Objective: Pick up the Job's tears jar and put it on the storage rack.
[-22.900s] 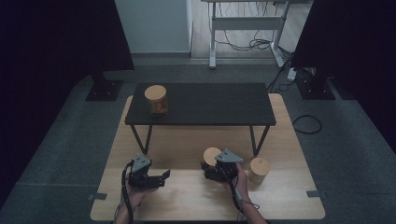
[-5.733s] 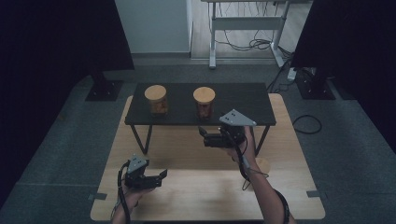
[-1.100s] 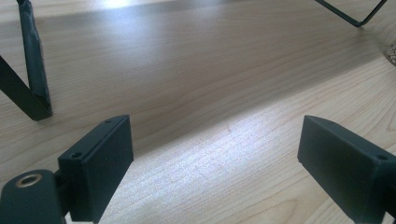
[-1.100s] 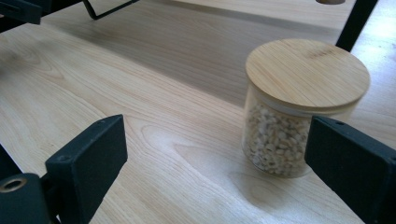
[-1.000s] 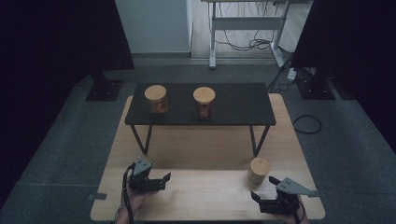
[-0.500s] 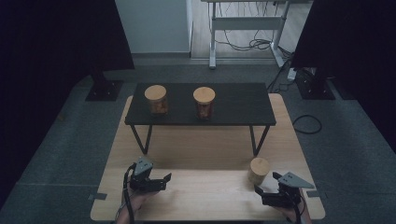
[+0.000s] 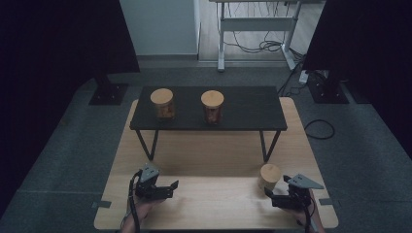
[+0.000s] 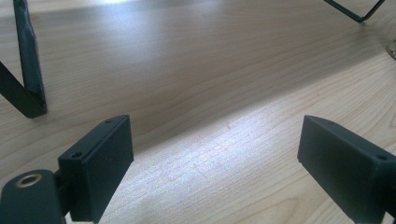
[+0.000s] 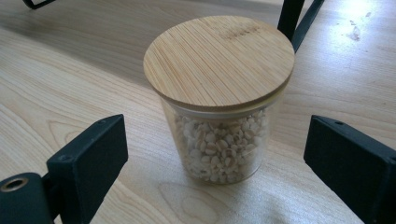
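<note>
A glass jar of pale grains with a round bamboo lid (image 9: 218,95) (image 7: 269,176) stands on the light wooden table (image 7: 218,201) at the front right. My right gripper (image 7: 270,195) (image 9: 217,172) is open just in front of it, jaws wide on either side, not touching. Two more bamboo-lidded jars stand on the low black shelf (image 7: 252,108): one at its left (image 7: 162,103), one in the middle (image 7: 212,106). Low over bare wood at the front left, my left gripper (image 7: 171,189) (image 8: 215,168) is open and holds nothing.
The black shelf's thin metal legs (image 7: 145,145) (image 7: 268,144) stand on the table behind both grippers; one leg (image 8: 25,70) is close in the left gripper view. Grey carpet surrounds the table, with dark stands at the back.
My right gripper has come forward from the table's front right corner toward the jar of grains. The left gripper has stayed where it was.
</note>
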Demonstrator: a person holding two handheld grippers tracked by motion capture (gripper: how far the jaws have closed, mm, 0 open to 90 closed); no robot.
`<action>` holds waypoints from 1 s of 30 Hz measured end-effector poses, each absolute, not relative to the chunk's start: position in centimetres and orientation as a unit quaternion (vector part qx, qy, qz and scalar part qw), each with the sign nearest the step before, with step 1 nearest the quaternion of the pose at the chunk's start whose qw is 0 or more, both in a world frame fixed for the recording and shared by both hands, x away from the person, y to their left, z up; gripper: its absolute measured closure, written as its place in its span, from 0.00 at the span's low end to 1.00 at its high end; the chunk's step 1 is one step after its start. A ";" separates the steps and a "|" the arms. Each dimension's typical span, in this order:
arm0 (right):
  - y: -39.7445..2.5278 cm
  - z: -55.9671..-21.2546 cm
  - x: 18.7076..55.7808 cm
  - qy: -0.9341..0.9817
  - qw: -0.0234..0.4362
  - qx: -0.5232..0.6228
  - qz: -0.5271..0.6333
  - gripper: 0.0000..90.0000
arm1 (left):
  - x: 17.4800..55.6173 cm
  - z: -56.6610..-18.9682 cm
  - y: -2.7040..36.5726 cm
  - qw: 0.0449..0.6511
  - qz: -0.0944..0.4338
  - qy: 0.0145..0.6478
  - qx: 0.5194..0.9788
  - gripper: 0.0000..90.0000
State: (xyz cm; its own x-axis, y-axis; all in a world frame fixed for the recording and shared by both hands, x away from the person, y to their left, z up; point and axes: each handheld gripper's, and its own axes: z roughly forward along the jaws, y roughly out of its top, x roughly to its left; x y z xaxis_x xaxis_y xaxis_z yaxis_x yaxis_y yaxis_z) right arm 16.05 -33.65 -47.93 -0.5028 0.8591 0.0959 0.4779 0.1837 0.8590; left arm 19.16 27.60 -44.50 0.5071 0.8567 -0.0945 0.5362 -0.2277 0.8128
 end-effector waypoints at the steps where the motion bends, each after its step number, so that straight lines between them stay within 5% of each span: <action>1: -33.6 -48.0 16.2 0.740 0.211 0.451 0.451 0.06 | 19.2 -44.5 27.6 0.420 0.191 0.458 0.760 0.11; 30: -30.7 -48.4 19.1 0.755 0.218 0.454 0.419 0.13 | 19.3 -44.6 27.7 0.417 0.190 0.458 0.761 0.11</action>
State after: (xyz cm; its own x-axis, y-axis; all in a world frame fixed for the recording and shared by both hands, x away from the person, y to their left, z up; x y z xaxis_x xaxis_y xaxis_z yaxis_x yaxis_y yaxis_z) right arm 19.08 -30.69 -48.41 -0.4922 0.8689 0.0524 0.5041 0.2355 0.8309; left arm 19.30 27.66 -44.57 0.5079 0.8563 -0.0934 0.5394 -0.2315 0.8096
